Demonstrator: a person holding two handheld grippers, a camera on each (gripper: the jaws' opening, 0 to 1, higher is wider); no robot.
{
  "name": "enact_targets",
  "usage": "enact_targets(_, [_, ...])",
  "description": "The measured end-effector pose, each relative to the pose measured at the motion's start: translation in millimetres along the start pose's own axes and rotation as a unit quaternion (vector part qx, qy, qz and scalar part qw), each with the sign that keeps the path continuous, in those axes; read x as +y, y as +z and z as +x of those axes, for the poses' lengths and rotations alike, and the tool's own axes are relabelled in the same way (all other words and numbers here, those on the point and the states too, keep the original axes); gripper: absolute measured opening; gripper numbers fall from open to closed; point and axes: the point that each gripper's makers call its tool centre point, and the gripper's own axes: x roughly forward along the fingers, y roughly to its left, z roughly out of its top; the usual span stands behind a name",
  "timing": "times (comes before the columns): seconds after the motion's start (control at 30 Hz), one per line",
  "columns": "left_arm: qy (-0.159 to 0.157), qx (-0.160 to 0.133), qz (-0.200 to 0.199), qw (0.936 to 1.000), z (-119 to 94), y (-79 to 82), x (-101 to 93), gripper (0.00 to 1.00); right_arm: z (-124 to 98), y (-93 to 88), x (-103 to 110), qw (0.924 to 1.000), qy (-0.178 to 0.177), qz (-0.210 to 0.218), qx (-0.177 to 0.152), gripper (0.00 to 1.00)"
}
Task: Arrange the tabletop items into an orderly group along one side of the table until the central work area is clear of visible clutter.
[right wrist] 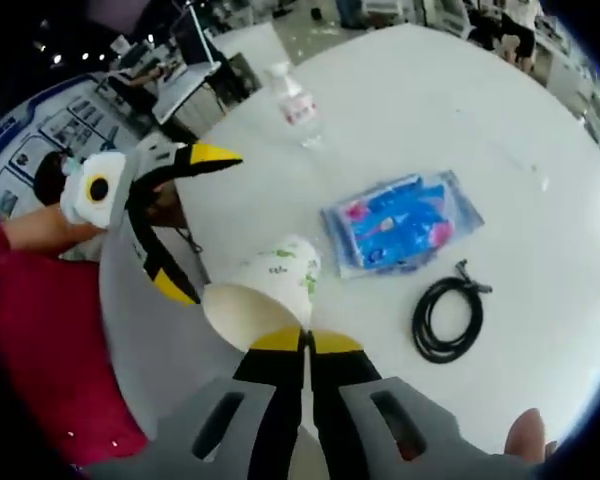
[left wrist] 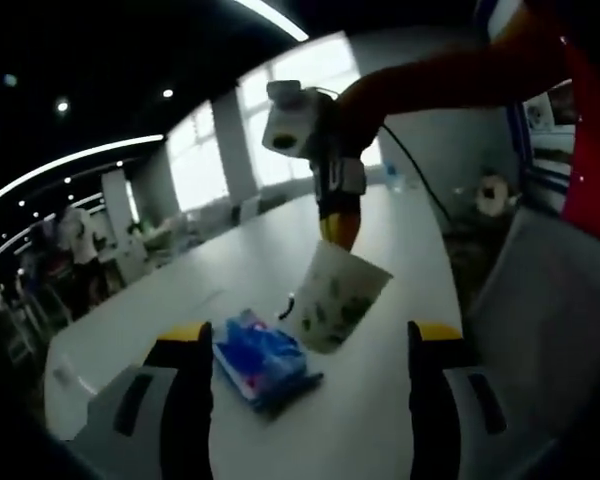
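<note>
Left gripper view first: the left gripper (left wrist: 310, 350) has its jaws spread wide and empty, hovering over the blue wipes pack (left wrist: 263, 362) on the white worktop (left wrist: 400, 260). The right gripper (left wrist: 338, 215) is up there carrying a paper cup (left wrist: 337, 298) by the rim, off the surface.

Right gripper view: jaws clamped tight on that cup's edge (right wrist: 265, 290). Wipes pack (right wrist: 402, 222), a coiled black cable (right wrist: 448, 316) and a small bottle (right wrist: 294, 103) sit scattered, well apart. I'd say barely started, nothing grouped to one side yet
</note>
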Motion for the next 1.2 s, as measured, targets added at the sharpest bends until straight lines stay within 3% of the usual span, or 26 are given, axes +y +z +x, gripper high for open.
enact_targets(0.47, [-0.040,-0.005,0.033,0.9987,13.3,10.2,-16.4,0.73,4.3,13.8,19.6,0.9995,0.029,-0.009,0.011,0.02])
enact_targets(0.73, [-0.052,0.002,0.058,0.9969,16.7,10.2,-22.1,0.63,8.6,15.9,23.1,0.9991,0.031,-0.013,0.027,0.02])
enact_targets(1.2, [-0.060,0.017,0.075,0.9952,23.7,7.4,-25.7,0.56,12.7,19.2,29.2,0.9985,0.033,-0.018,0.040,0.02])
